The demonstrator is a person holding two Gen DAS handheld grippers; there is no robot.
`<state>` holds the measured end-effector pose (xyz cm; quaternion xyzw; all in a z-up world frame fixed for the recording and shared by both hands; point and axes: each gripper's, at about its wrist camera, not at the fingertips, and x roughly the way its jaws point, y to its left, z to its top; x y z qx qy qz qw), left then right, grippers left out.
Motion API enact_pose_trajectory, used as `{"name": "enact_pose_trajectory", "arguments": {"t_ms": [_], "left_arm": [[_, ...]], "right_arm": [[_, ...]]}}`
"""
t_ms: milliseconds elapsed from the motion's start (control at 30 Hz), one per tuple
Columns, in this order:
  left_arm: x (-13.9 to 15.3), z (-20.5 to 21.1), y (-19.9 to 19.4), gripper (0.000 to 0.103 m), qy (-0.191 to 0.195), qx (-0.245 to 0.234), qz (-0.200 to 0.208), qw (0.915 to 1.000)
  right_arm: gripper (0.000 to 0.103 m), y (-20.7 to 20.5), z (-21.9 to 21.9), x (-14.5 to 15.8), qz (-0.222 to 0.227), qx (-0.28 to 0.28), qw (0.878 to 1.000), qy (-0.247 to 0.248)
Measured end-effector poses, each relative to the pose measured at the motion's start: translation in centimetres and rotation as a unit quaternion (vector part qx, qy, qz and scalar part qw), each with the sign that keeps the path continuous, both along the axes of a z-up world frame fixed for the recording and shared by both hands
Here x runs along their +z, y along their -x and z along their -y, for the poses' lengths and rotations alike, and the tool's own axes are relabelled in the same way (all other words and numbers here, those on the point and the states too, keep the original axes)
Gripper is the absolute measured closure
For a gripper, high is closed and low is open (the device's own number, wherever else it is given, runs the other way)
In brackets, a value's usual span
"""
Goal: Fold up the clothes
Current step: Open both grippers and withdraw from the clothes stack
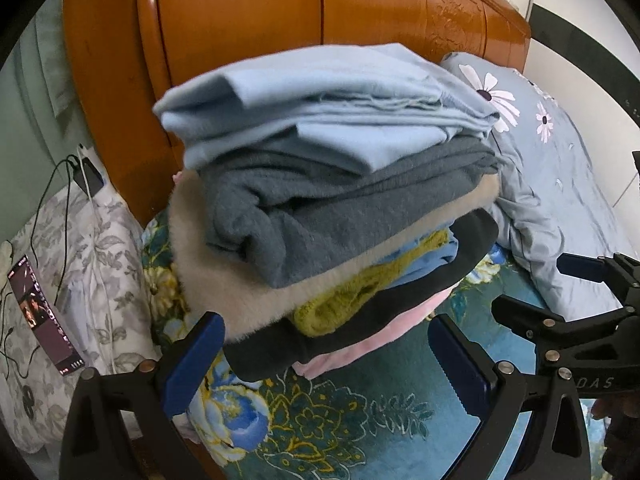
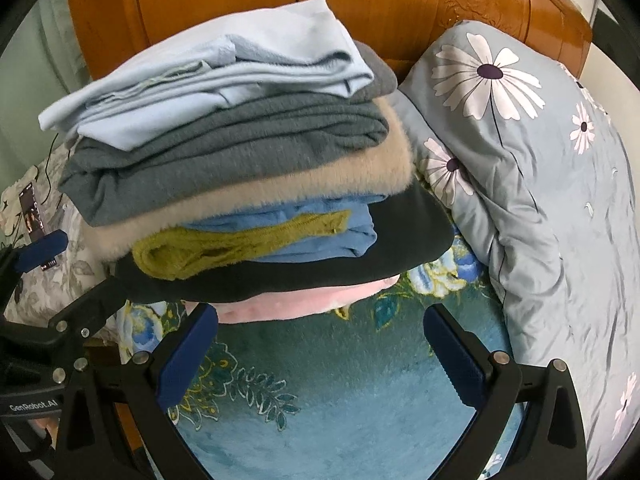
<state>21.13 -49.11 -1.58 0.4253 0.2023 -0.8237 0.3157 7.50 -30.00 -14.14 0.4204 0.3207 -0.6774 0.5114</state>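
While a stack of folded clothes topped by a pale blue fleece garment sits on the teal floral bedspread against the glossy orange wooden headboard, the left gripper and right gripper hover before it, jaws spread, empty.

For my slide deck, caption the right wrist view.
Open right gripper faces a stack of folded clothes topped by a light blue garment on a floral bedspread.
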Motion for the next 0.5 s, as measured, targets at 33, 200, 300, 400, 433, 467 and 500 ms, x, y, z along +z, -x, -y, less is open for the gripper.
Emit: {"name": "enact_pose_trajectory", "arguments": {"t_ms": [33,200,300,400,433,467,500], "left_arm": [[-0.1,0.0,0.1,0.000,0.000,0.001,0.001,1.0000],[-0.4,0.2,0.5,0.000,-0.005,0.002,0.004,1.0000],[-0.4,0.4,0.8,0.000,-0.008,0.003,0.004,1.0000],[-0.2,0.4,0.8,0.000,-0.008,0.005,0.002,1.0000],[-0.2,0.4,0.8,0.000,-0.006,0.005,0.002,1.0000],[-0.1,0.3,0.8,0.000,-0.004,0.005,0.001,1.0000],[0.0,0.3,0.9,0.000,-0.002,0.005,0.000,1.0000]], "right_arm": [[0.000,0.1,0.0,-0.1,0.001,-0.001,1.000,-0.001],[0.000,0.6,0.3,-0.3,0.005,0.001,1.000,-0.002],[0.000,0.9,0.5,-0.2,0.006,0.002,1.000,-0.002],[0.000,1.2,0.6,-0.1,0.007,0.002,1.000,-0.001],[0.000,1.3,0.7,-0.1,0.006,0.002,1.000,-0.001],[0.000,1.4,0.7,-0.1,0.006,0.002,1.000,-0.001],[0.000,1.4,0.7,0.0,0.006,0.002,1.000,0.000]]}}
